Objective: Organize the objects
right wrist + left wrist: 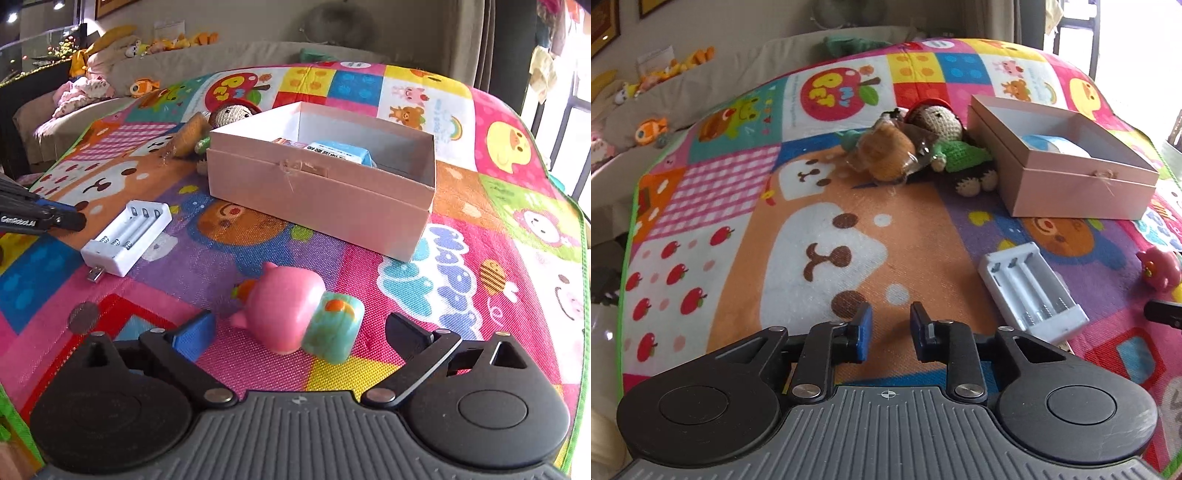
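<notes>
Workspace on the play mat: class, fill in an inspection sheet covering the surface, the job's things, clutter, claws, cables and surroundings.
Surface: colourful cartoon play mat, flat.
Job's things: open pink box already holding a blue packet; pink pig toy lying just ahead of the right claw; white battery charger, slots empty; crochet doll and wrapped orange plush piled by the box's far-left side.
Clutter: a small grey disc on the mat.
Claws: left claw open, holding nothing; right claw open wide, pig between its fingers but not gripped.
Cables: nothing seen.
Surroundings: sofa with plush toys behind; bright window at right.
</notes>
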Motion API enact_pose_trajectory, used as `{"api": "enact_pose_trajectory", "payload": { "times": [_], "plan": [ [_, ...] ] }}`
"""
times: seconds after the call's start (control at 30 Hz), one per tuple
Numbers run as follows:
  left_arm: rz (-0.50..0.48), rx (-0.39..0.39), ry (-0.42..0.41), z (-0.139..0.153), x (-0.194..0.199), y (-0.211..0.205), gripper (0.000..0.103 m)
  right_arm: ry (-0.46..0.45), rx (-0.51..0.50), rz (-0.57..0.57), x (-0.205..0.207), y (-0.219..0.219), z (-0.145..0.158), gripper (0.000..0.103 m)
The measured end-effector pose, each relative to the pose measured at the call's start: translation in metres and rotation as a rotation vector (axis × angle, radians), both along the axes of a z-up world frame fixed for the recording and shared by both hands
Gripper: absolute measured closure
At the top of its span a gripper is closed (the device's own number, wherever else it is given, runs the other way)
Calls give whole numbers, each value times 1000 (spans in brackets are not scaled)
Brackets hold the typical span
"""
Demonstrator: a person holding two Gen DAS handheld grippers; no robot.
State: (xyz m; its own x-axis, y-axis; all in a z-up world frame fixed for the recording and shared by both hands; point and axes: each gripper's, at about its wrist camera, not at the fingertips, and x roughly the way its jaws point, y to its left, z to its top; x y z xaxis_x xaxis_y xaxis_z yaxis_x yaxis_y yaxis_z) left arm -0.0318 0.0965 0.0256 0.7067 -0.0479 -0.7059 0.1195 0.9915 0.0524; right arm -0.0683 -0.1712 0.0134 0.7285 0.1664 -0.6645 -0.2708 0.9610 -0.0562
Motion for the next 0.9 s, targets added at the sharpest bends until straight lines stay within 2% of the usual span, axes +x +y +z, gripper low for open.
{"api": "enact_pose_trajectory", "payload": {
  "times": [0.07, 0.13, 0.17, 0.33, 0.4, 0.43, 0.5, 0.53, 0.57, 0.63, 0.7, 0.9],
  "plan": [
    [26, 3, -1, 0, 5, 4, 56, 7, 7, 0, 1, 0, 0, 3],
    [54, -18, 11, -1, 11, 10, 46, 12, 11, 1, 2, -1, 0, 2],
    [65, -33, 17, -1, 15, 14, 44, 14, 13, 3, 2, -1, 0, 2],
    [93, -43, 23, -1, 26, 19, 43, 13, 10, 10, 2, 2, -1, 0],
    [132, -84, 37, 3, 25, 21, 52, 14, 11, 10, 2, 1, 0, 0],
    [149, -145, 53, 6, 21, 21, 57, 14, 13, 9, 2, 1, 0, 0],
    [107, -348, 92, 12, 10, 20, 57, 16, 17, 9, 2, 1, 0, 0],
    [77, -426, 114, 12, 6, 15, 56, 18, 20, 10, 3, 1, 0, 0],
    [47, -471, 134, 12, 2, 5, 55, 21, 23, 11, 3, 1, 0, 0],
    [6, -463, 152, 9, 0, -16, 55, 22, 25, 11, 3, 0, 0, 0],
    [-1, -411, 162, 3, 4, -36, 53, 19, 25, 13, 2, 0, 0, 0],
    [3, -280, 116, 4, 17, -70, 54, 8, 15, 29, 0, 3, 0, 0]
  ]
}}
